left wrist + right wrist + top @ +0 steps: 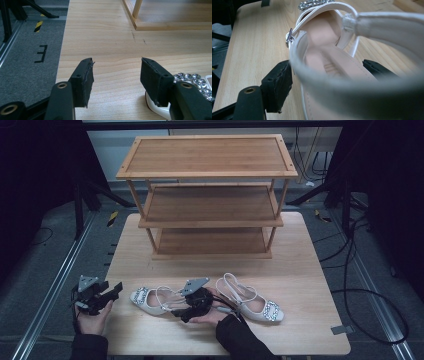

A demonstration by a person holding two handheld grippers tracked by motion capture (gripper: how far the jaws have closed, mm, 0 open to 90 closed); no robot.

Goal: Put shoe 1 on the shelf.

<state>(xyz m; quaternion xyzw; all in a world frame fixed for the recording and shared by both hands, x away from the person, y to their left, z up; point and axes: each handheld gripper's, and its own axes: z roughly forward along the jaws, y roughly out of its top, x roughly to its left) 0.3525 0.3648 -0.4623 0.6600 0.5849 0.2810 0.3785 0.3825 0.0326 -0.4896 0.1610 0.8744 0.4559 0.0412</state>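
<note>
Blurred heel strap (362, 82) of the left sandal (150, 300) sits between the right gripper's (192, 306) spread jaws, probably lining up a grasp. Left gripper (102, 295) waits wide open beside its jewelled toe (190, 78), nothing pinched.

A rack (207, 195) stands at the table's (310, 270) far edge; two sandals (150, 300) (252, 304) lie side by side near its front edge.
</note>
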